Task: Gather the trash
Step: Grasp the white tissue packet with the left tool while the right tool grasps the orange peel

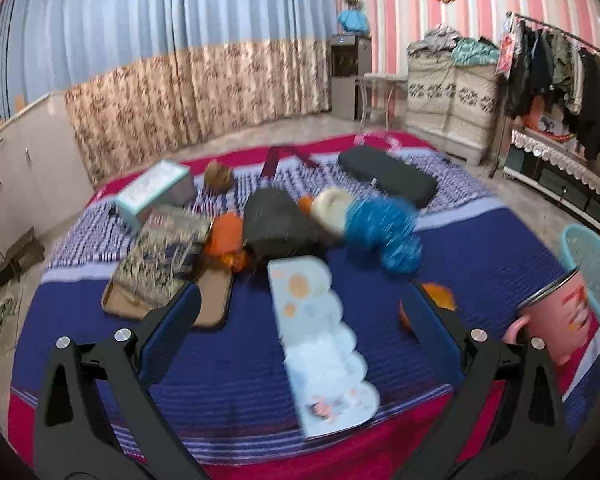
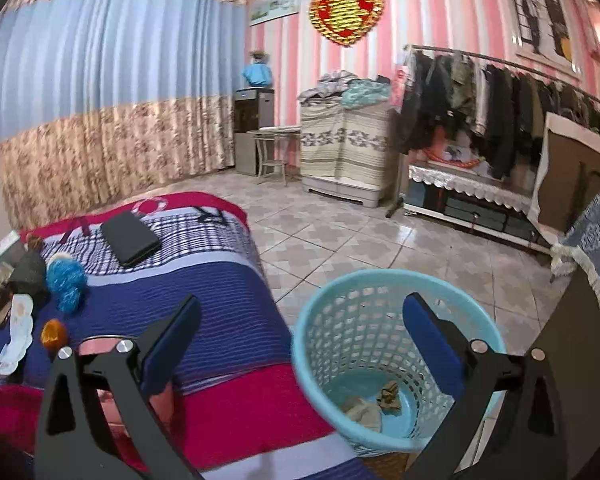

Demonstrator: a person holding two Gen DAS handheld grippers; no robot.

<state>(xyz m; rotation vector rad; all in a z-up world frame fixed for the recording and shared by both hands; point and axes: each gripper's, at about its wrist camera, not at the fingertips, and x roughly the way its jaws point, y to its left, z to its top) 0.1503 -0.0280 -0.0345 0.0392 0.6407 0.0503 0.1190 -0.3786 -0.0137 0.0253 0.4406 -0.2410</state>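
While crumpled scraps (image 2: 388, 394) already lie at the bottom of the blue basket (image 2: 340, 312) in the lower middle of the right wrist view, the remaining litter sits on the bed (image 1: 228, 360), where an orange peel (image 1: 444, 296) shows at lower right of the left wrist view, just behind the right-hand finger of the left gripper (image 1: 306, 300). More orange pieces (image 1: 226, 236) lie mid-frame among a dark bundle (image 1: 276, 224), a blue pompom (image 1: 384, 228), a patterned pouch on a tray (image 1: 156, 264) and a long white card (image 1: 320, 344) that runs from centre to lower centre. The left gripper hovers above the bedspread with its fingers spread wide and nothing between them; that picture is blurred, so fine detail is uncertain. The right gripper (image 2: 300, 316) is likewise spread and empty, poised above the basket, which stands on the tiled floor just beside the bed's edge, with a pink mug (image 2: 100, 346) showing behind its left finger. The step in hand appears to be reaching for the next scrap. To do it well, the left gripper should likely descend square over the near peel, straddle it with both fingers and close gently, steering clear of the card and the mug (image 1: 556, 316) at right.
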